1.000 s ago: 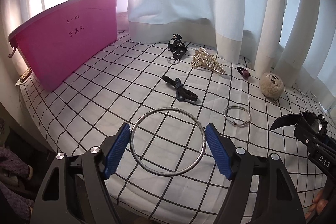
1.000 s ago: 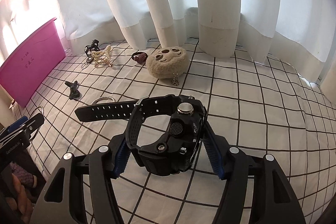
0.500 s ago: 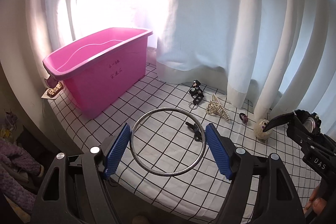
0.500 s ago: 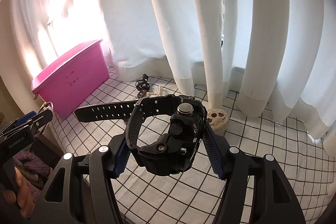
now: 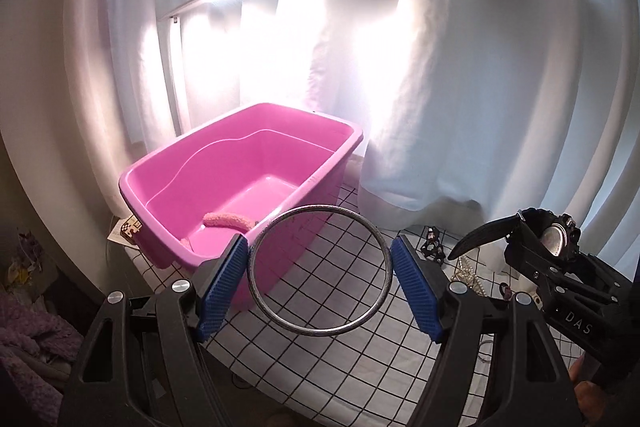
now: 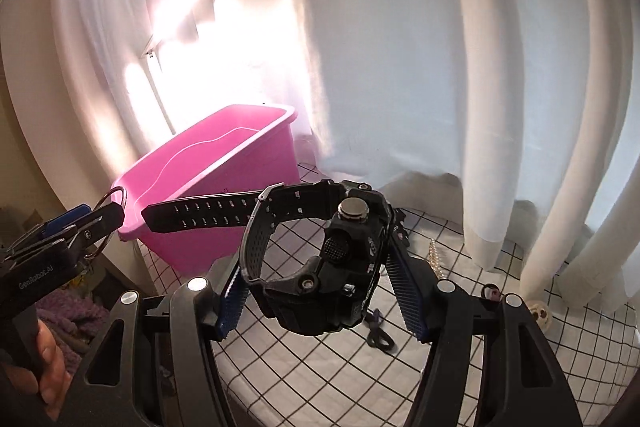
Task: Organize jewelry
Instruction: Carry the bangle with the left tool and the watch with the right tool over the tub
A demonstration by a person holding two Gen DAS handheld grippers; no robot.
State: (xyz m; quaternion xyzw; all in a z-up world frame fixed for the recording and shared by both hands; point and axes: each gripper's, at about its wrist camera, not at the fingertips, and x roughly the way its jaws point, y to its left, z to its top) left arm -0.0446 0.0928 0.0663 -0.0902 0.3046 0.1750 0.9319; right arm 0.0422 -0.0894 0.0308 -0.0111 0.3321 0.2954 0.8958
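Left gripper [image 5: 320, 291] is gripping a silver bangle [image 5: 319, 271]; right gripper [image 6: 320, 301] is clamping a black watch [image 6: 320, 263], strap pointing left toward the pink bin [image 6: 216, 163].

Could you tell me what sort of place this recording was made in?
Probably a home room, perhaps a bedroom: white curtains hang over a bright window, a quilted grid-patterned cover that looks like bedding lies below, and a pink plastic tub stands on it.
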